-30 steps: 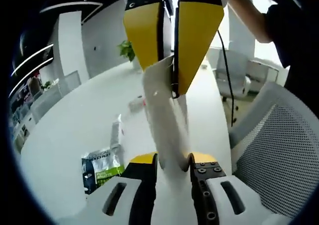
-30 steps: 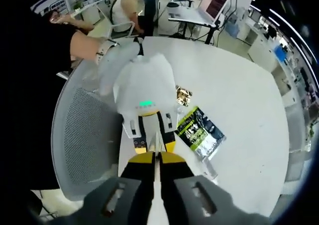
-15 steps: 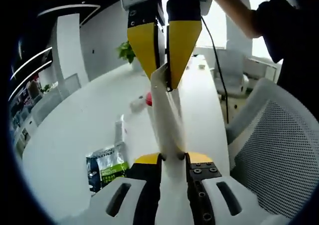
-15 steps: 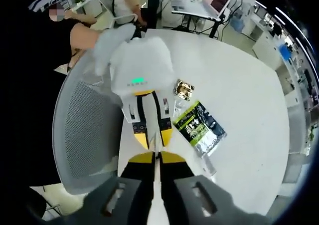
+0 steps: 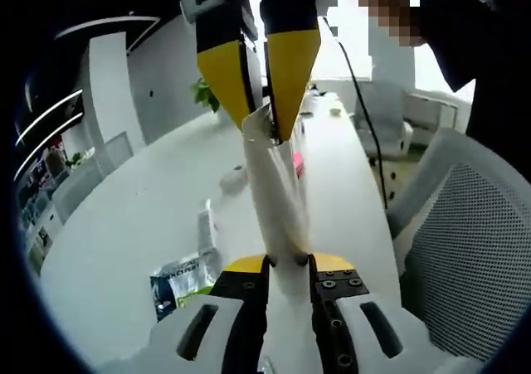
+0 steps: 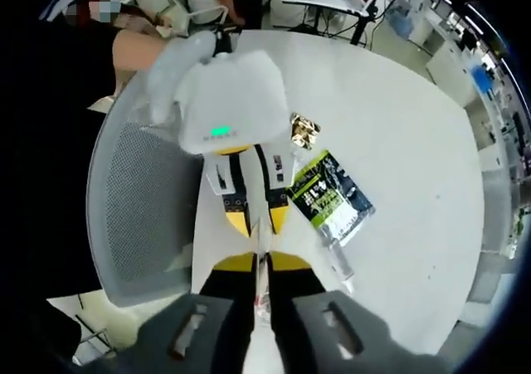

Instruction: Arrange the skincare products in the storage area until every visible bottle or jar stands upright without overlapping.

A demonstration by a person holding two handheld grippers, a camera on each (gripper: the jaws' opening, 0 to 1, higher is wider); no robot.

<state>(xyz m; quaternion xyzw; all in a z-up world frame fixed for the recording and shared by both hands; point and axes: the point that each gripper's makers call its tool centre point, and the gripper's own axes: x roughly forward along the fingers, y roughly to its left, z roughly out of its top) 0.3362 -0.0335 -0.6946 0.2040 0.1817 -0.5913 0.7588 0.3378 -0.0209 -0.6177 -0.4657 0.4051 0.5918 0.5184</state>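
1. Left tongs (image 5: 286, 262) pressed on the lower end of a thin translucent white strip (image 5: 274, 191), maybe a sachet or a film; right tongs (image 5: 259, 117) pinching its upper end. Strip stretched between both, held in the air above the white bench (image 5: 124, 225).
2. Risk of tearing: pulling the two ends further apart could split the strip or let it slip out from one pair of jaws.
3. Risk of dropping: if released here, near the bench edge and the mesh chair (image 6: 141, 200), could fall off the bench.
4. Other products lying flat on the bench: green and black pouch (image 6: 330, 204), small gold packet (image 6: 304, 130), clear tube (image 5: 203, 225) beside the pouch, a pink item (image 5: 297, 163) further away. None upright yet, so probably much of the task left.
5. Hard to make out: what the strip really is and what the pink item is; label on the pouch unreadable.
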